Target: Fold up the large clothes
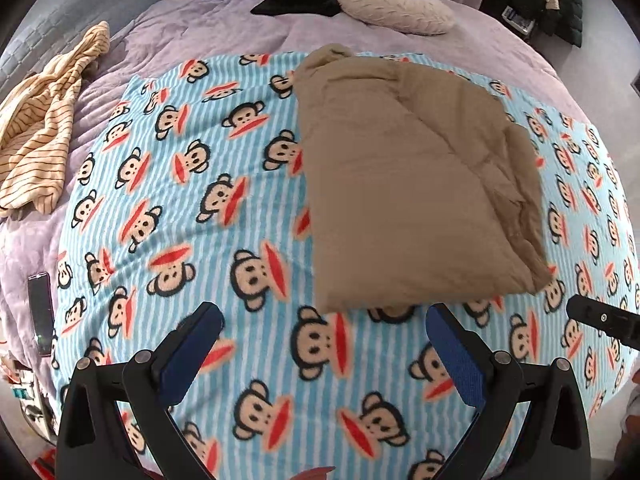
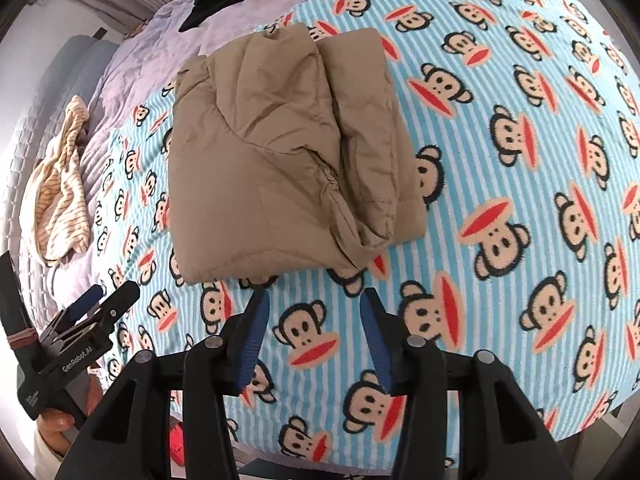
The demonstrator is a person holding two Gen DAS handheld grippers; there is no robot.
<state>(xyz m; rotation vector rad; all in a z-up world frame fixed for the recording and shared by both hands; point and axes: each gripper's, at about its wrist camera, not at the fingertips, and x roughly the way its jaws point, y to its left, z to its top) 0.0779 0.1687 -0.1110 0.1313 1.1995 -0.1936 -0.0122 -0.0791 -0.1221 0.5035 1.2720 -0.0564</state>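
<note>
Garment: tan padded jacket, folded on monkey-print blanket; judged light, soft, springy.
Hold: best taken at near hem corners.
Left gripper: spread wide, empty.
Right gripper: parted, empty.

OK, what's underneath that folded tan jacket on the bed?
The folded tan jacket lies on the blue striped monkey-print blanket, which spreads over a lilac bedcover. Whatever sits directly beneath the jacket is covered, so nothing more can be told.
</note>
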